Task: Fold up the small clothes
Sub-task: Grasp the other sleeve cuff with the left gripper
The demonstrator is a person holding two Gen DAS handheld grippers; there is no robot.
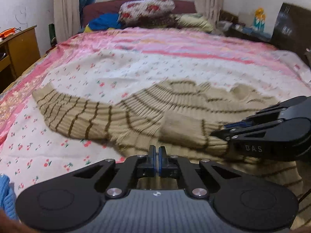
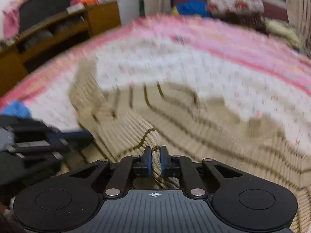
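Note:
A beige knit sweater with thin brown stripes [image 1: 136,114] lies spread on the bed, one sleeve stretched left. My left gripper [image 1: 156,151] hovers over its near edge with the pads nearly together and nothing between them. My right gripper [image 2: 155,155] is shut on a fold of the sweater [image 2: 175,116]; knit fabric runs between its blue pads. In the left wrist view the right gripper [image 1: 219,134] comes in from the right, pinching the sweater's ribbed cuff or hem. The right wrist view is blurred by motion.
The bed has a white cherry-print sheet [image 1: 116,73] and a pink striped cover [image 1: 175,42]. Pillows and bedding [image 1: 147,11] pile at the head. A wooden desk [image 1: 19,46] stands left, a dark cabinet [image 1: 291,29] right. A blue knit garment [image 1: 5,194] lies at the near left.

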